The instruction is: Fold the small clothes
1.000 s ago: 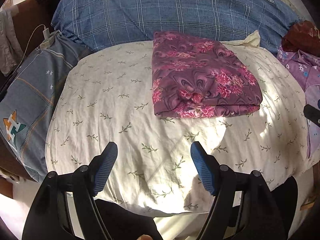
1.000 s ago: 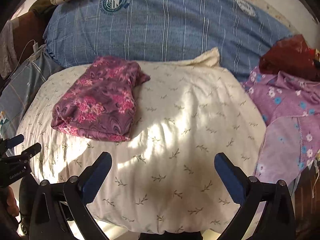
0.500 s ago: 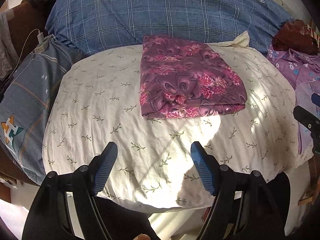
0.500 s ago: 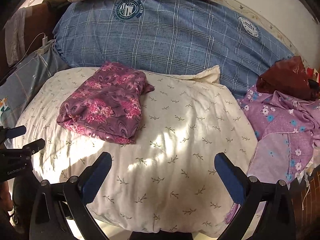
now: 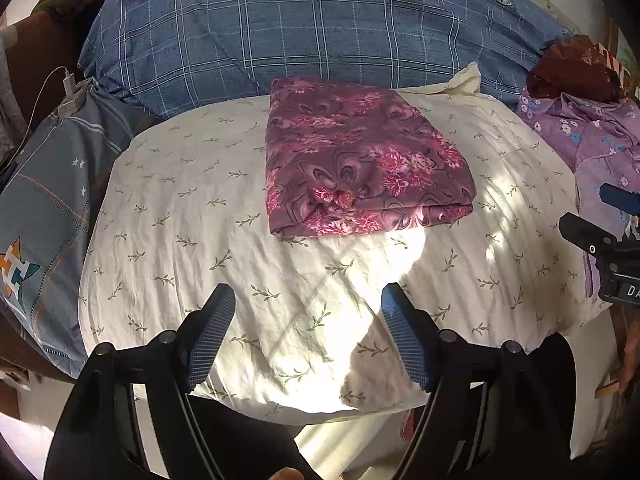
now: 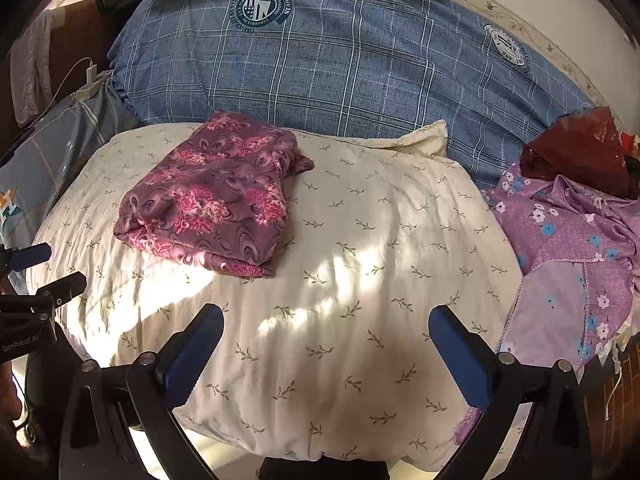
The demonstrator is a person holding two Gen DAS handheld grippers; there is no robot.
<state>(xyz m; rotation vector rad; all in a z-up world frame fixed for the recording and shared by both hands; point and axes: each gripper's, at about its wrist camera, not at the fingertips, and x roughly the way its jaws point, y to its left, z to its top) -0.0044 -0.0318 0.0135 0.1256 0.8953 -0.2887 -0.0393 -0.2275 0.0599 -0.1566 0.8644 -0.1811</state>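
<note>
a folded magenta floral garment (image 5: 360,164) lies on a cream leaf-print pillow (image 5: 200,240), toward its far edge and left of centre in the right wrist view, next to a blue plaid cushion (image 6: 340,64). the left gripper (image 5: 308,332) and right gripper (image 6: 326,354) hover over the pillow's near edge, each with jaws spread apart and holding nothing. a crumpled lilac flowered garment (image 6: 560,248) spills past the pillow's right edge, a dark red bag (image 6: 576,152) behind it.

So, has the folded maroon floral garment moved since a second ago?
No. The folded garment keeps its place on the cream pillow, far edge by the blue plaid bolster.
</note>
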